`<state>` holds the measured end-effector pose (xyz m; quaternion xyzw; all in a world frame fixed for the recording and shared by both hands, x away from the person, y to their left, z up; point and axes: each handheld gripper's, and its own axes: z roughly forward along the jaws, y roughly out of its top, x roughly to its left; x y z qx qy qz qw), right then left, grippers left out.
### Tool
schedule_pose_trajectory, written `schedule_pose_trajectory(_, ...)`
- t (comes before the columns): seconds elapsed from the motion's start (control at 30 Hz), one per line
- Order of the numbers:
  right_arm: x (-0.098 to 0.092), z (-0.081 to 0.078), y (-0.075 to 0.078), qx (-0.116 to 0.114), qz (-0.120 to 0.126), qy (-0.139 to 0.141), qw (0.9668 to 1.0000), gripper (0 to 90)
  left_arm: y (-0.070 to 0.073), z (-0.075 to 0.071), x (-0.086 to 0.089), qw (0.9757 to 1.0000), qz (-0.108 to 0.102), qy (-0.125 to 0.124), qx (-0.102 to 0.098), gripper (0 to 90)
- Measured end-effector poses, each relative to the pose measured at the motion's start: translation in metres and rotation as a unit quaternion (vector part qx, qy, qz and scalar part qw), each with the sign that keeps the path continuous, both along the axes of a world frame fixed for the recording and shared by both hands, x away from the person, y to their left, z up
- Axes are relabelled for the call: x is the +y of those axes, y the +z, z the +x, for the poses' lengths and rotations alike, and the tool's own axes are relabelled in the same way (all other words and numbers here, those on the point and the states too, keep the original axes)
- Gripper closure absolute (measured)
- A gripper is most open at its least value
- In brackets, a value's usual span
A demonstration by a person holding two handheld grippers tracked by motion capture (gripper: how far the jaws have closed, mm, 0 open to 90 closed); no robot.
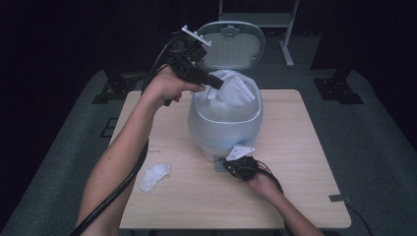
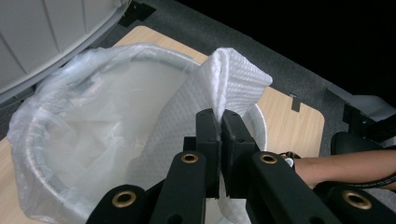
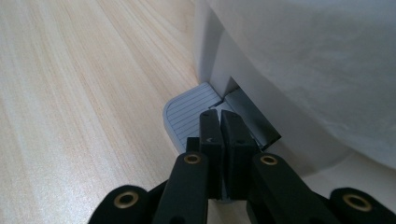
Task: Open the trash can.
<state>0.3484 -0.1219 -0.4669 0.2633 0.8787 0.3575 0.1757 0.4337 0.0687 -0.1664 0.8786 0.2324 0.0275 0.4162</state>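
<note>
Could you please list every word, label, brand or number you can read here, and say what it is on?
There is no readable text: the bin, its open lid, the paper towel held in the left gripper, the pedal under the right gripper and the table bear no lettering.

Left arm raised and stretched forward, forearm angled up from bottom left, wrist bent; left gripper point(image 1: 214, 81) points right and slightly down, its fingers point(image 2: 208, 126) pinched together on a white paper towel point(image 2: 224, 79). Right forearm comes in low from bottom right, hand flat near the tabletop point(image 1: 295, 147); right gripper point(image 1: 225, 163) aims forward and left, fingers point(image 3: 210, 126) pressed fully together, nothing between.
</note>
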Motion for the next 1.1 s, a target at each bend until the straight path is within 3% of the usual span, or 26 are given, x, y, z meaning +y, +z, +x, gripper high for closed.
schedule_pose_trajectory(0.2, 0.0, 0.0, 0.0, 0.0, 0.0, 0.0, 1.0, 87.4, -0.006, 0.005, -0.002, 1.0, 0.003, 0.001, 0.004, 84.6)
schedule_pose_trajectory(0.37, 0.0, 0.0, 0.0, 0.0, 0.0, 0.0, 1.0, 87.3, -0.016, 0.009, -0.004, 0.9997, 0.015, 0.001, 0.019, 76.4)
schedule_pose_trajectory(0.53, 0.0, 0.0, 0.0, 0.0, 0.001, 0.0, 1.0, 87.3, -0.017, 0.008, -0.002, 0.9997, 0.022, 0.01, 0.006, 68.7)
schedule_pose_trajectory(1.1, 0.0, 0.0, 0.0, -0.001, 0.0, -0.001, 1.0, 87.3, -0.02, -0.002, 0.015, 0.9997, 0.023, 0.002, 0.004, 62.9)
